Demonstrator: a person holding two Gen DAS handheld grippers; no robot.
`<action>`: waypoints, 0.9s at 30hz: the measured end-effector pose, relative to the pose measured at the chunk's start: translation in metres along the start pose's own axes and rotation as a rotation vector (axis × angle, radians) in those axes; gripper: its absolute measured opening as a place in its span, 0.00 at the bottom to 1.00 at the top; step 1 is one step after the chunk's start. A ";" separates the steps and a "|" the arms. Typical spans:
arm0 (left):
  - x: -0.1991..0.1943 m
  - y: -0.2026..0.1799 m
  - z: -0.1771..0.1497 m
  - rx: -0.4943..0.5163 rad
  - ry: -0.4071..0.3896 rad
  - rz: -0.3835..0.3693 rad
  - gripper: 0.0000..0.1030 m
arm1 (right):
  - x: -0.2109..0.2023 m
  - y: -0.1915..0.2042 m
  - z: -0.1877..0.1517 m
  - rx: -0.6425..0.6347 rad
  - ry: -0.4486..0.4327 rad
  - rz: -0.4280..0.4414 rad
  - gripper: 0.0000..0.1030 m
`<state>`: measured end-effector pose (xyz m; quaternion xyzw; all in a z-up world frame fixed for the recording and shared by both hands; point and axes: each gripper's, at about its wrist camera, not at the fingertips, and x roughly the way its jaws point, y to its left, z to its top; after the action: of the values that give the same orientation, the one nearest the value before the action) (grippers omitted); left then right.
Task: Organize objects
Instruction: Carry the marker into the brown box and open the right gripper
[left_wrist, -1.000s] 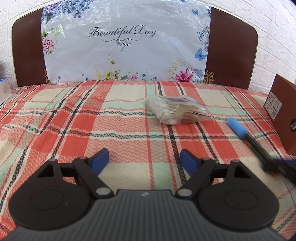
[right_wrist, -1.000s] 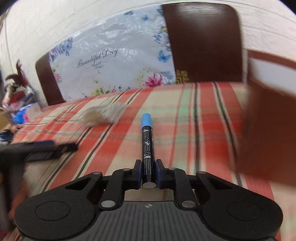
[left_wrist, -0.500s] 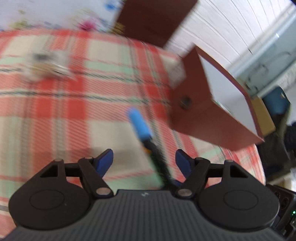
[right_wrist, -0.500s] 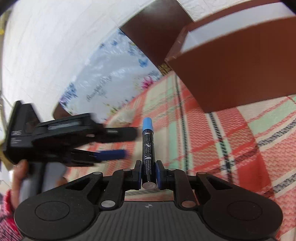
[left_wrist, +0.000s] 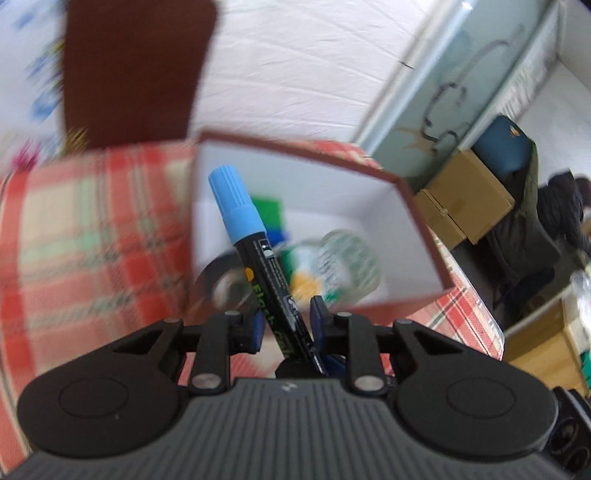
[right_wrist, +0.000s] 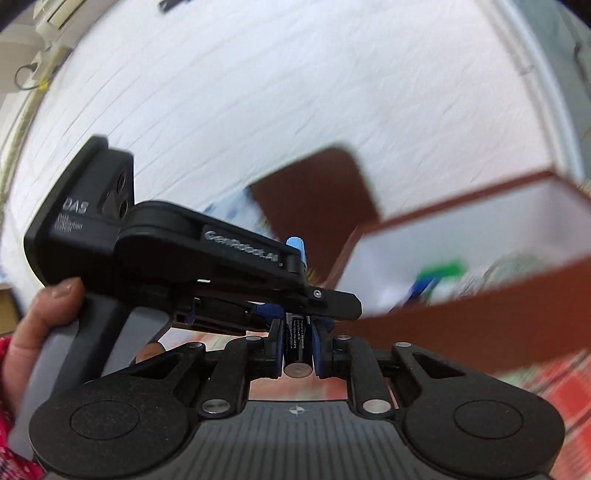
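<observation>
Plaid-covered bed (left_wrist: 92, 221) carries an open brown box (left_wrist: 421, 218) at one o'clock from the left gripper (left_wrist: 286, 326). Right gripper (right_wrist: 299, 345) has its fingers clamped on the blue-capped black marker (left_wrist: 258, 258). Left gripper's fingers have closed around the same marker's barrel, cap pointing toward twelve o'clock, before the box opening.

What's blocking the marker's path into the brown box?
Nothing visible. The marker, gripped by the left gripper and right gripper, points at the open box; a tape roll and blurred items lie inside.
</observation>
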<state>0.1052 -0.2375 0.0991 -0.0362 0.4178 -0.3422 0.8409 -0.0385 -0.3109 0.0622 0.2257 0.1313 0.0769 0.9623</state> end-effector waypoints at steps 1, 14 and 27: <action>0.008 -0.009 0.008 0.026 -0.001 0.000 0.26 | 0.001 -0.006 0.006 -0.001 -0.020 -0.023 0.15; 0.058 -0.023 0.041 0.122 -0.063 0.066 0.68 | 0.033 -0.082 0.032 -0.084 -0.125 -0.310 0.44; -0.084 0.104 -0.007 -0.121 -0.343 0.267 0.71 | 0.006 -0.006 0.012 -0.278 -0.206 -0.199 0.44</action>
<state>0.1217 -0.1055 0.1158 -0.0886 0.2893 -0.1908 0.9338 -0.0287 -0.3197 0.0684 0.0832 0.0420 -0.0246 0.9953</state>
